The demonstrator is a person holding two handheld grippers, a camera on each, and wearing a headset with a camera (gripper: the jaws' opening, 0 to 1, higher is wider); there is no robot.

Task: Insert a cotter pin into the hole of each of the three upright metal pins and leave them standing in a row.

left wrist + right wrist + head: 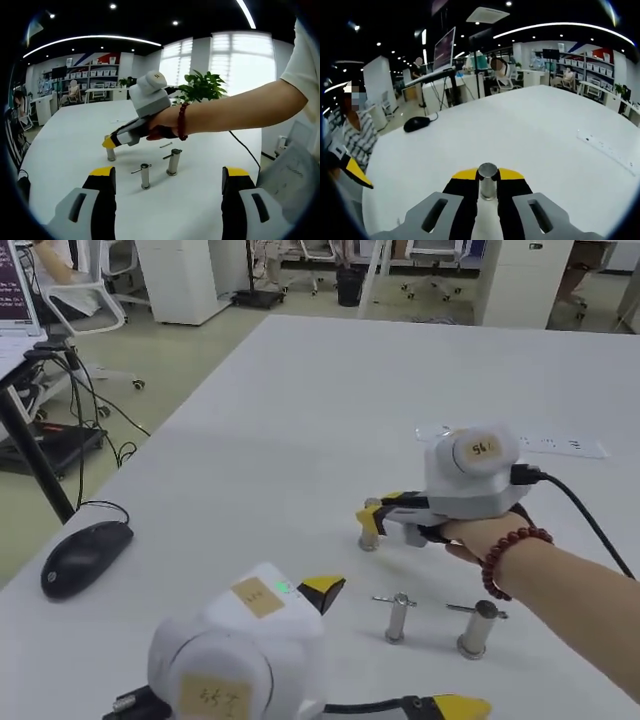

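Three upright metal pins stand on the white table [300, 420]. My right gripper [368, 521] is shut on the far left pin [370, 537], whose round top [487, 175] shows between the yellow-tipped fingers [461, 176]; I see no cotter pin in it. The middle pin [397, 618] and the right pin [474, 628] each carry a cotter pin across the top. My left gripper [400, 645] hangs open in front of them, jaws wide apart and holding nothing. In the left gripper view the pins [145, 176] [173, 162] stand beyond it, and a loose cotter pin [166, 145] lies behind them.
A black mouse [85, 555] lies near the table's left edge. A white power strip [540, 443] runs along the far right, and the right gripper's cable [590, 515] trails over the table. Chairs and desks stand beyond the far edge.
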